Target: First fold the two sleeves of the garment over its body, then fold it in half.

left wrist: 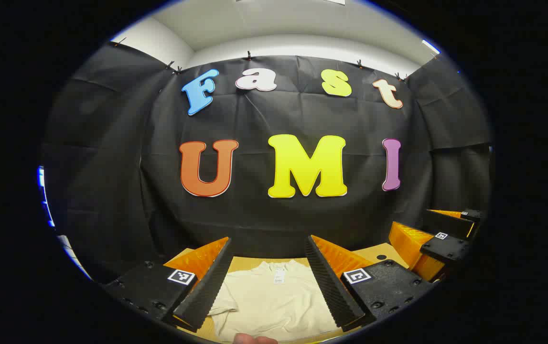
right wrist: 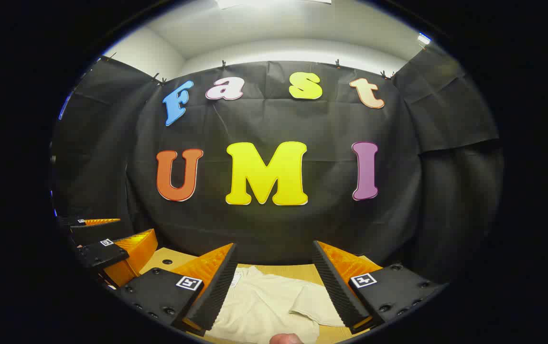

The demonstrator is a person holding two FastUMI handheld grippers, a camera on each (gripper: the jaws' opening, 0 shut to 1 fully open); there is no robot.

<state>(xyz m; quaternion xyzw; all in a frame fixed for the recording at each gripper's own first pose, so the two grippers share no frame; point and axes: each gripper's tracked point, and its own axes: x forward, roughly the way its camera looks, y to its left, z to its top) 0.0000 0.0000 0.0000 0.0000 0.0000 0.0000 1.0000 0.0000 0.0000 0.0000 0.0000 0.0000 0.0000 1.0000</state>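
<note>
A cream T-shirt (left wrist: 274, 298) lies flat on the wooden table (left wrist: 379, 252), its collar label (left wrist: 279, 276) at the far end. My left gripper (left wrist: 269, 239) hangs above it, open, nothing between its fingers; a short sleeve (left wrist: 221, 306) shows by the left finger. In the right gripper view the T-shirt (right wrist: 259, 301) lies below my right gripper (right wrist: 274, 244), which is open and holds nothing. Its other sleeve (right wrist: 316, 303) spreads toward the right finger. Each gripper shows in the other's view: right gripper (left wrist: 414, 220), left gripper (right wrist: 135, 224), both over the table beside the shirt.
The black cloth wall stands close behind the table's far edge. Bare table (right wrist: 168, 260) with small holes shows beside the shirt. A person's fingertip (left wrist: 254, 339) peeks in at the bottom edge; another fingertip (right wrist: 285, 338) does likewise.
</note>
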